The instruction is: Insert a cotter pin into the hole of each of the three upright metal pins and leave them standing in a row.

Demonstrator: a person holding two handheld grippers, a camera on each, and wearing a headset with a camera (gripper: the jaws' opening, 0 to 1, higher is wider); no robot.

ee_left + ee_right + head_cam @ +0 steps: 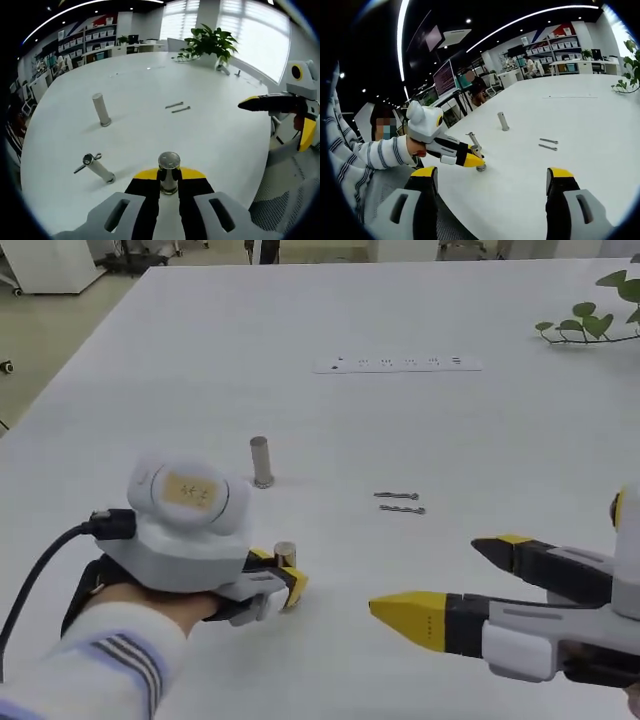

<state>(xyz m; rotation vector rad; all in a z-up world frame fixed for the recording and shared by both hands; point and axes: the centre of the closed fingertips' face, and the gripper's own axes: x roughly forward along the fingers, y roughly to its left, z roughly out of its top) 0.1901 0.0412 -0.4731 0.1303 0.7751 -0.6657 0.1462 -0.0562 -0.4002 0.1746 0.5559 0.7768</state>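
On the white table (450,440), left tongs (169,178) clamp a metal pin (169,161); right tongs (492,175) gape.

Bare pin (261,460) upright; 2 cotter pins (398,502) flat to its right; nearer, 2nd pin (285,555) upright, 3rd pin (97,168) w/ cotter thru.

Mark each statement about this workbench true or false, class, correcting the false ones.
1. The left tongs grip a metal pin. True.
2. The right tongs hold a cotter pin. False: they are open and empty.
3. Two loose cotter pins lie on the table. True.
4. The gripped pin carries a cotter pin. False: it looks bare; the fitted cotter pin sits in a free-standing pin.
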